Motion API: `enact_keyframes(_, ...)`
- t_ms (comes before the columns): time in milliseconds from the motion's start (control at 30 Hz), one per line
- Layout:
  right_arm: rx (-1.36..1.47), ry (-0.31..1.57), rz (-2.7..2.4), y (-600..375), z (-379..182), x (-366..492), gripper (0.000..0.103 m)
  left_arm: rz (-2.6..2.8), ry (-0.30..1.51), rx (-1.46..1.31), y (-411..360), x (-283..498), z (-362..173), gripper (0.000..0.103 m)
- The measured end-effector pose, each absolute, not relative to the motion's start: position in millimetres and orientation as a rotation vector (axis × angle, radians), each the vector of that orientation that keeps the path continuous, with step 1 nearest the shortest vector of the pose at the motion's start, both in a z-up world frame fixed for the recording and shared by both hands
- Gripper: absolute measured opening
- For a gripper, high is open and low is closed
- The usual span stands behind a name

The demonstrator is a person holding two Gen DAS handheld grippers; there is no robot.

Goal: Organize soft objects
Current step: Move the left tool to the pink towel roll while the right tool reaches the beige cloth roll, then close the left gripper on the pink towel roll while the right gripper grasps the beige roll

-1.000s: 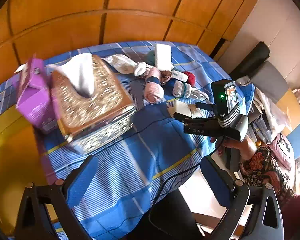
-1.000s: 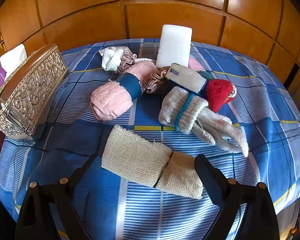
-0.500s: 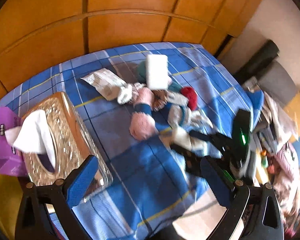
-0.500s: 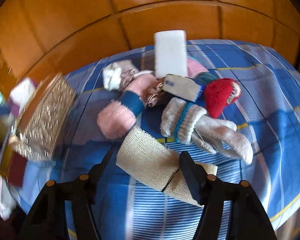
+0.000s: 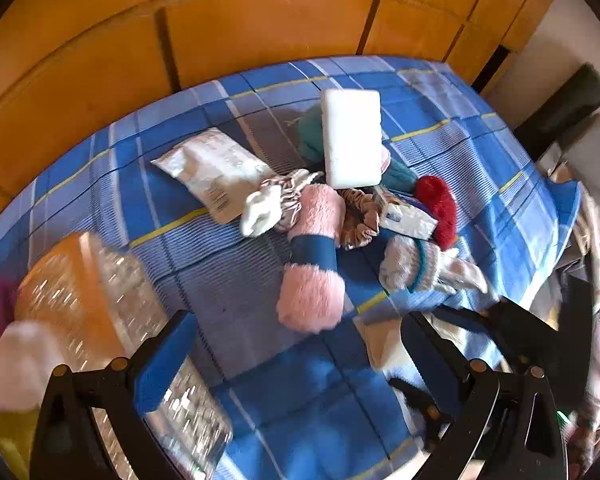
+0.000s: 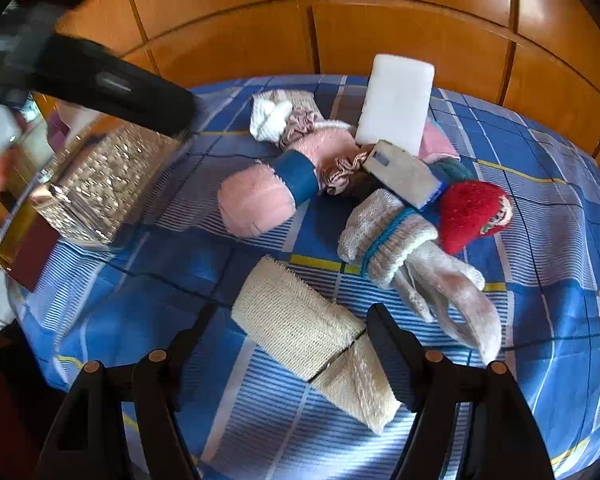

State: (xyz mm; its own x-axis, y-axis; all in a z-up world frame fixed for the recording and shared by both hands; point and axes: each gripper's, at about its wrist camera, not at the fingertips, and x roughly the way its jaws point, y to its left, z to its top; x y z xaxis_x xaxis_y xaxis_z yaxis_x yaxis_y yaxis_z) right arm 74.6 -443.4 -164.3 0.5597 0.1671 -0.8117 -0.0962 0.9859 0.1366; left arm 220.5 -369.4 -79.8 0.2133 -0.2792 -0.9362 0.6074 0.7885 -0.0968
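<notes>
The right gripper point(image 6: 288, 344) is opening a little around the cream cloth roll point(image 6: 314, 340) at the bottom middle. The soft roll could slip out if pinched only at its edge.

We look down on a bench point(image 6: 552, 248) under a blue checked cloth, backed by wooden panels point(image 6: 400, 12). Our right claw point(image 6: 290, 334) straddles a cream woven roll point(image 6: 312, 340) near the front edge; its jaws are opening, the right finger point(image 6: 392, 356) lying across the roll, the left one clear of it. Behind lie a grey knitted glove point(image 6: 404, 248), a red strawberry plush point(image 6: 474, 214), a pink fluffy roll with a blue band point(image 6: 276, 184), a white block point(image 6: 396, 102) propped upright, and small crumpled fabrics. Towards the left edge stands a glittery tissue box point(image 6: 100, 184), with the blurred left claw point(image 6: 112, 84) above it.
</notes>
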Motion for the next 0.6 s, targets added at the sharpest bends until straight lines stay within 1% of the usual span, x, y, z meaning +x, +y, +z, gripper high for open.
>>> enact_keyframes(67,0.061,0.968,0.15,-445,-163,71,0.077,-0.617,1.218,0.365,-385,226,-93,0.102)
enact_keyframes(100,0.042,0.968,0.148,-444,-164,68,0.08,-0.601,1.221,0.399,-394,230,-102,0.101)
enact_keyframes(133,0.027,0.975,0.148,-443,-166,67,0.081,-0.583,1.227,0.428,-401,233,-111,0.098)
enact_keyframes(300,-0.036,0.965,0.126,-438,-172,64,0.081,-0.564,1.298,0.47,-419,243,-147,0.092)
enact_keyframes(367,-0.056,0.96,0.108,-437,-175,66,0.081,-0.566,1.299,0.477,-423,244,-153,0.087)
enact_keyframes(400,-0.059,0.953,0.1,-436,-176,65,0.079,-0.57,1.29,0.49,-425,244,-156,0.086)
enact_keyframes(433,-0.05,0.946,0.087,-437,-176,64,0.072,-0.564,1.286,0.502,-426,245,-158,0.084)
enact_keyframes(467,-0.02,0.938,0.062,-441,-177,63,0.066,-0.555,1.285,0.506,-426,246,-160,0.077)
enact_keyframes(500,0.009,0.928,0.038,-445,-176,62,0.059,-0.542,1.286,0.509,-426,247,-163,0.072)
enact_keyframes(533,0.033,0.923,0.023,-448,-176,61,0.054,-0.539,1.297,0.517,-426,248,-166,0.067)
enact_keyframes(600,0.087,0.912,-0.013,-452,-174,56,0.048,-0.553,1.319,0.489,-424,251,-170,0.064)
